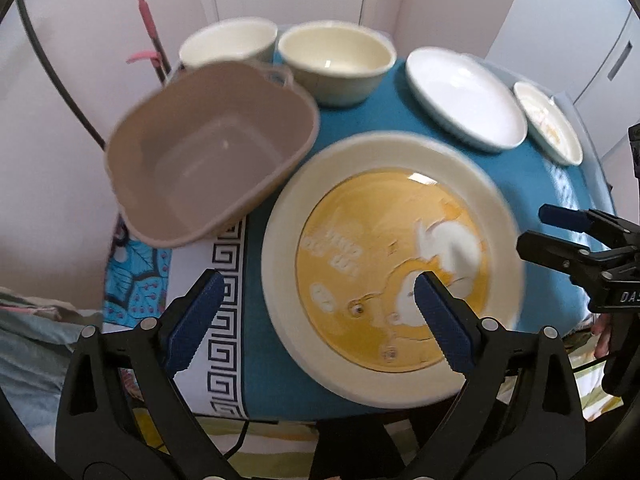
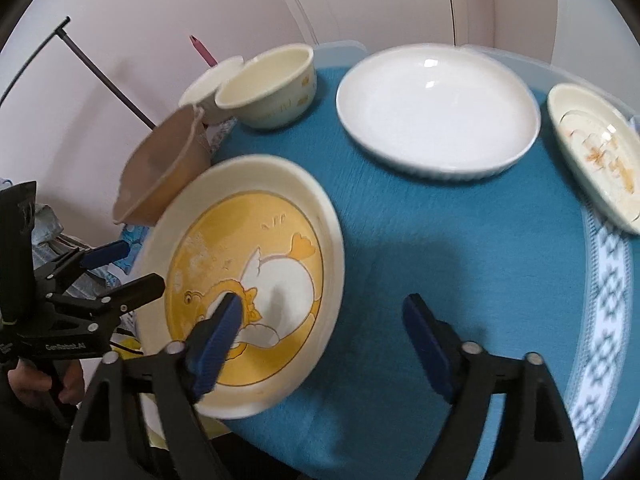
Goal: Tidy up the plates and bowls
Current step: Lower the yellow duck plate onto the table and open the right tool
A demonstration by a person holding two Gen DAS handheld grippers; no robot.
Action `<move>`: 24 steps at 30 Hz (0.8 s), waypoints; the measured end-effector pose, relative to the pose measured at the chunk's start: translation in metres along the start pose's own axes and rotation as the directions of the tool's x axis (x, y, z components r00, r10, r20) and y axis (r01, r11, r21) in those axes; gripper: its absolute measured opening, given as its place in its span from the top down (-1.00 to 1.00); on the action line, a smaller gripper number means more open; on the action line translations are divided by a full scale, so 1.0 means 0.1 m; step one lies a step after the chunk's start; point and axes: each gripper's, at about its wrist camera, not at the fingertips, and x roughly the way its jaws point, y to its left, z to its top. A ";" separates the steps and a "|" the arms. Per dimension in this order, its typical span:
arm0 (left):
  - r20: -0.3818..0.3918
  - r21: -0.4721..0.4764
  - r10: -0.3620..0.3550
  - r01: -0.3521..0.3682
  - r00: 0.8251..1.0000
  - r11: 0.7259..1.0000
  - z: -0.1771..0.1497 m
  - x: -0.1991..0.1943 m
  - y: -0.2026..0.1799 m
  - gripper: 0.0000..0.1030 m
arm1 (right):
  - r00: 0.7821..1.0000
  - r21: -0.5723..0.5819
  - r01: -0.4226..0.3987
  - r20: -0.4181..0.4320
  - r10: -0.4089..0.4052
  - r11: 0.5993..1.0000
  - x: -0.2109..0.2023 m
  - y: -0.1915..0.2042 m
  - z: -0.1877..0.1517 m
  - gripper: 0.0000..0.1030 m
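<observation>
A cream plate with a yellow duck picture (image 1: 394, 264) lies on the blue cloth near the front; it also shows in the right wrist view (image 2: 248, 276). My left gripper (image 1: 318, 312) is open, its right finger over the plate's near part. My right gripper (image 2: 324, 336) is open, its left finger over the plate's near edge, its right finger over the cloth. Behind are two cream bowls (image 1: 336, 62) (image 1: 228, 46), a white plate (image 1: 466, 98) (image 2: 438, 110) and a small cream plate with orange marks (image 1: 548, 122) (image 2: 596, 152).
A beige plastic tub (image 1: 208, 156) (image 2: 160, 168) stands at the table's left side, beside the duck plate. The table carries a blue cloth (image 2: 460, 248) with patterned borders. A black pole and a pink stick (image 1: 150, 28) stand behind the table by the wall.
</observation>
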 end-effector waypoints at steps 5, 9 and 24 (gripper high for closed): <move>0.110 -0.023 0.016 -0.014 0.994 1.000 0.26 -0.46 -0.29 -0.86 | 0.995 -0.027 0.008 0.099 -0.005 1.000 -0.48 -0.16 0.18 -0.84; 0.220 -0.048 0.057 -0.047 0.974 0.998 0.54 -0.81 -0.62 -1.00 | 0.980 -0.075 0.009 0.200 0.007 0.997 -0.95 -0.34 0.34 -0.99; 0.180 -0.097 0.059 -0.042 0.982 0.994 1.36 -0.44 -1.36 -1.00 | 0.988 -0.158 0.103 0.131 -0.083 0.982 -1.26 -1.26 1.23 -0.99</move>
